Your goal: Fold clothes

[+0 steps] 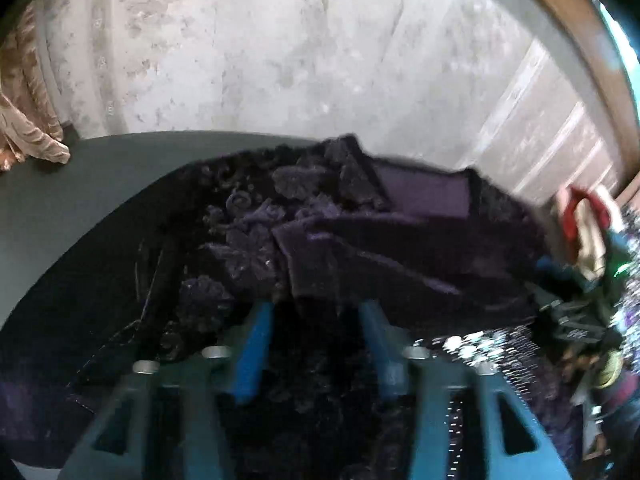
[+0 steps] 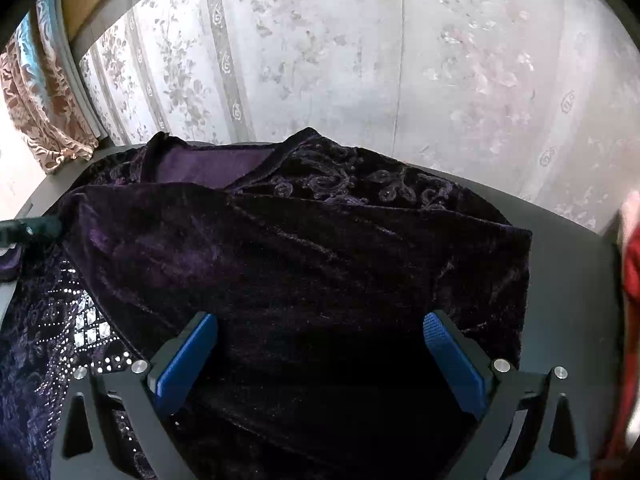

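Observation:
A dark purple velvet garment point(image 1: 400, 240) with raised embroidery and a sequinned panel point(image 1: 480, 344) lies spread over a grey table point(image 1: 60, 200). My left gripper point(image 1: 314, 308) is down in it, its blue pads close together with a bunch of the dark cloth filling the gap between them; the view is blurred. In the right wrist view the garment point(image 2: 300, 248) has a flap folded across its body, with the lilac lining showing at the neckline point(image 2: 200, 170). My right gripper point(image 2: 320, 320) hovers just above the cloth, pads wide apart, nothing between them.
Floral wallpaper rises behind the table. A brown patterned curtain point(image 2: 40, 100) hangs at the left, also visible in the left wrist view point(image 1: 24, 120). A person's red sleeve point(image 2: 632, 260) is at the right edge. Bare table point(image 2: 568, 264) shows right of the garment.

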### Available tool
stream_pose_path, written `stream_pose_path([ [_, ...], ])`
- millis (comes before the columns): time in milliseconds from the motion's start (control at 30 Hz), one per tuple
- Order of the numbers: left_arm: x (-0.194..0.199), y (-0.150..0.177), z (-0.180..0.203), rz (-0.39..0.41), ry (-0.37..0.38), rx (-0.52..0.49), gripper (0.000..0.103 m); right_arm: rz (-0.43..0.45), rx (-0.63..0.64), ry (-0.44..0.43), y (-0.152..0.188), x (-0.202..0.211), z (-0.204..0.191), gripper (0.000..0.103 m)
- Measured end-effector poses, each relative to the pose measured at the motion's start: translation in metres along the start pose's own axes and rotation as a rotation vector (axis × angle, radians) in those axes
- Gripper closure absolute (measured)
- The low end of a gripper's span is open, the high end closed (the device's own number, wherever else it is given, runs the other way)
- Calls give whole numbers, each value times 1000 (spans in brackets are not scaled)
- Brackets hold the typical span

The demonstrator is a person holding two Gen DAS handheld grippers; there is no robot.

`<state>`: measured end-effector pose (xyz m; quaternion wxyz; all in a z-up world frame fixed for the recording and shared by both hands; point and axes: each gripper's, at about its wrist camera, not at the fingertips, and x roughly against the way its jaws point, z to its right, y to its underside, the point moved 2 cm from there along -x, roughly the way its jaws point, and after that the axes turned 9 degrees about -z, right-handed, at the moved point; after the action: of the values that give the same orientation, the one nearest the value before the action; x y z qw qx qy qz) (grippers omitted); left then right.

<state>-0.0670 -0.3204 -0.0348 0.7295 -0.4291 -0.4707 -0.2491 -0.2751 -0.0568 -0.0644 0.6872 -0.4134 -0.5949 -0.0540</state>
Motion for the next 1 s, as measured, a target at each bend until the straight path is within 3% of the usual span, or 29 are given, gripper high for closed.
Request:
stream_pose_path([
  [167, 34, 16, -8, 80, 72, 55, 98, 5, 0, 5, 0, -3, 1, 0],
  [267, 17, 18, -12, 0, 4, 31, 97, 4, -3, -3, -1, -4, 2, 0],
  [333, 8, 18, -13, -37, -33, 26, 90, 4, -2, -5, -2, -4, 2, 0],
  [367, 13, 15, -14, -28, -16, 54, 88, 3, -1, -3, -2, -4, 2, 0],
  [433, 28, 13, -19, 9, -22, 130, 83, 3, -4, -8, -3, -5, 3, 0],
  [533, 65, 14, -22, 151, -50, 203, 82, 3, -6, -12, -3, -4, 3, 0],
  [633, 80, 10, -3, 205, 41, 142, 77, 1, -8, -13, -2, -3, 4, 0],
  [700, 62, 3, 15, 166, 5, 56, 77, -4, -9, -15, -2, -2, 5, 0],
  [833, -5, -12, 10, 56, -158, 16, 74, -13, -13, -19, -1, -2, 5, 0],
  [900, -13, -8, 4, 142, -179, -6, 74, -20, 1, -24, 2, 0, 4, 0],
  [1000, -10, 0, 4, 138, -139, 24, 74, -23, 35, -45, 16, 9, 0, 0],
])
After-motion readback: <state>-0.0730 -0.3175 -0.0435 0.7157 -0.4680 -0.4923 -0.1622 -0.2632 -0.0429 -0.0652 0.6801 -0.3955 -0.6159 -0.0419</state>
